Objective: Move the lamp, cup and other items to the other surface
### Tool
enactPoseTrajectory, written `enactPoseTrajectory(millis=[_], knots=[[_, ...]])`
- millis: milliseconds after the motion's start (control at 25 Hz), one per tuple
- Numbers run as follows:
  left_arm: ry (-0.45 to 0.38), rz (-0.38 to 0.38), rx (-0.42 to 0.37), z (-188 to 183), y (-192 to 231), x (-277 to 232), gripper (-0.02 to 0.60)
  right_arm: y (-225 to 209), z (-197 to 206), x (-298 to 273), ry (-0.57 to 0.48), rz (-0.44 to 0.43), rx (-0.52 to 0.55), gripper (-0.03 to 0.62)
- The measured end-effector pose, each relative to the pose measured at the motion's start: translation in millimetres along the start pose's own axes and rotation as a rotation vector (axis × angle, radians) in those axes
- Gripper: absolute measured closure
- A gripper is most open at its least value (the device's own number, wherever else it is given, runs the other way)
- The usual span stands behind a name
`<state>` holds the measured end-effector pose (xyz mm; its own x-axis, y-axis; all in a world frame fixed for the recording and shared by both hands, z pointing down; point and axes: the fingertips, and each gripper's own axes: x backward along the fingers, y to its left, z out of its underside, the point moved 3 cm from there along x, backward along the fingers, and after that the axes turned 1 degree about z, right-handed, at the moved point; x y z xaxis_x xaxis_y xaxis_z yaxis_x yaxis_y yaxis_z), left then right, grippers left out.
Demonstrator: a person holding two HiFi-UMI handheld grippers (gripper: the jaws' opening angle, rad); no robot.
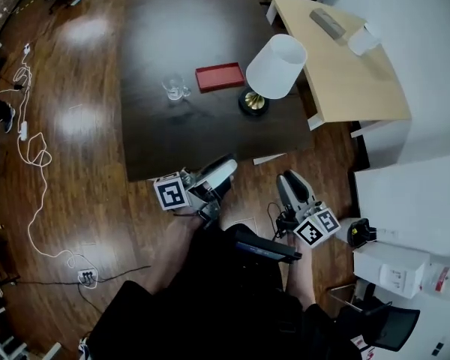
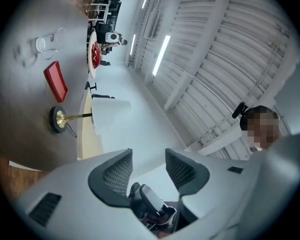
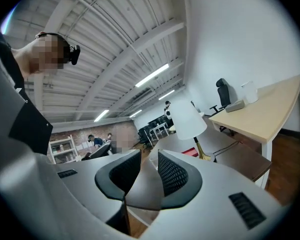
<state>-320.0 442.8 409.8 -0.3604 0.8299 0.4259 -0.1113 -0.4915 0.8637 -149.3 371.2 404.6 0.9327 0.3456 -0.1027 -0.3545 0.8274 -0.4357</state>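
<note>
In the head view the stem of the lamp (image 1: 274, 70) is hidden by its own shade, and only the brass base (image 1: 253, 102) is seen. The grey object (image 1: 328, 23) on the pale wooden table (image 1: 360, 88) cannot be identified. The clear bottle (image 1: 442, 280) is cut off by the right edge. The people (image 3: 97, 140) far off in the right gripper view are too small to be made out

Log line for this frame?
left gripper: open, empty | right gripper: open, empty | white-shaded brass lamp, red tray, clear glass cup: on dark table
</note>
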Motion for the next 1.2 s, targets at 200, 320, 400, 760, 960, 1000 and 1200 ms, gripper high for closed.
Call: enactPoseTrajectory(millis=[200, 320, 400, 760, 960, 1000, 1200], knots=[[0.0, -0.001, -0.009, -28.0, 14.6, -6.8, 0.36, -18.4, -9.1, -31.3, -0.006, 0.019, 0.047, 0.47], [0.008, -0.006, 0.003, -30.8, 21.3, -17.1, 0.36, -27.0, -14.7, -34.7, -0.012, 0.029, 0.08, 0.47], [0.026, -0.024, 0.008, -33.3, 27.1, -22.1, 0.36, -34.0, -16.5, -39.8, -0.016, 0.036, 0.091, 0.47], [-0.003, -0.117, 0.023, -50.2, 82.4, -68.5, 0.36, -125.6, -16.5, -90.0, 0.035, 0.008, 0.119, 0.47], [-0.059, -0.172, 0.019, -72.8, 112.5, -109.0, 0.36, -193.2, -22.7, -132.1, 0.088, -0.036, 0.19, 0.47], [-0.068, -0.186, 0.013, -75.6, 113.3, -112.2, 0.36, -200.6, -23.7, -138.0, 0.097, -0.046, 0.205, 0.47], [-0.127, -0.241, -0.006, -84.2, 127.2, -131.1, 0.36, -244.6, -23.5, -170.1, 0.153, -0.104, 0.252, 0.47]])
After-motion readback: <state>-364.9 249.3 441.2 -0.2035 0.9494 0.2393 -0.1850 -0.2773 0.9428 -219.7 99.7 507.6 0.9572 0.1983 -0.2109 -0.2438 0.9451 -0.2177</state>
